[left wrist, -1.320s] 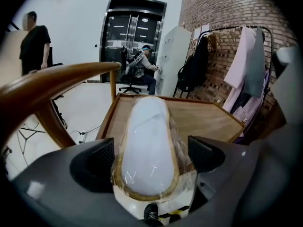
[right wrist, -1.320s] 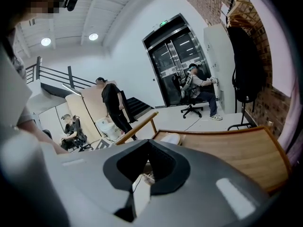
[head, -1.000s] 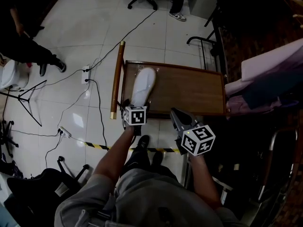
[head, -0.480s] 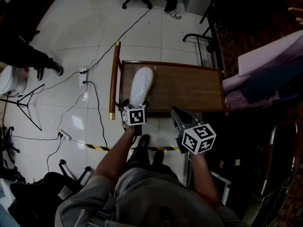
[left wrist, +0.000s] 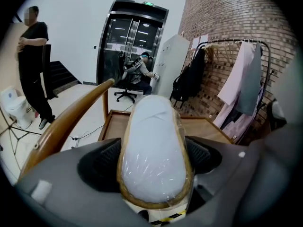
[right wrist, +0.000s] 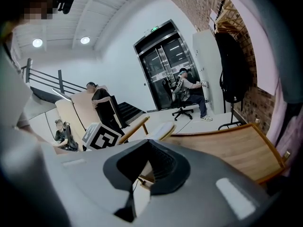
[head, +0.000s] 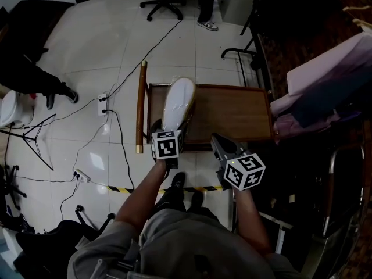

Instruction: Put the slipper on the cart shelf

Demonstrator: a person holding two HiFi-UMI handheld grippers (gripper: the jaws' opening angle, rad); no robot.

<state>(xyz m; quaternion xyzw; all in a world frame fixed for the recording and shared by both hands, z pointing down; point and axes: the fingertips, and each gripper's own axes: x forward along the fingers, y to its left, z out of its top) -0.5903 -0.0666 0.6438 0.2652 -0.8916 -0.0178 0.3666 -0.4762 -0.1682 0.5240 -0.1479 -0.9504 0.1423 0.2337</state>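
- head view: my left gripper (head: 172, 128) is clenched on the heel of the white slipper (head: 178, 100). the slipper lies lengthwise over the left end of the wooden cart shelf (head: 232, 112), with the toe pointing away from me and reaching past the far rim. i cannot tell if its sole touches the wood.
- head view: my right gripper (head: 217, 140) hangs at the near rim of the shelf, apart from the slipper. the cart's wooden handle (head: 140, 106) is just left of the shelf, and cables (head: 119, 127) run on the tiled floor (head: 87, 51).
- left gripper view: the slipper (left wrist: 154, 145), wrapped in clear film, fills the space between my jaws, and both pads press on its tan edge. behind it i see the shelf (left wrist: 210, 129), the handle (left wrist: 71, 117), a person in black (left wrist: 32, 65) standing at the left and a clothes rack (left wrist: 246, 79) by the brick wall (left wrist: 227, 18).
- right gripper view: my right gripper (right wrist: 144, 176) has its jaws together with nothing in them. the toe of the slipper (right wrist: 165, 129) shows beyond, at the far left end of the shelf (right wrist: 227, 148).
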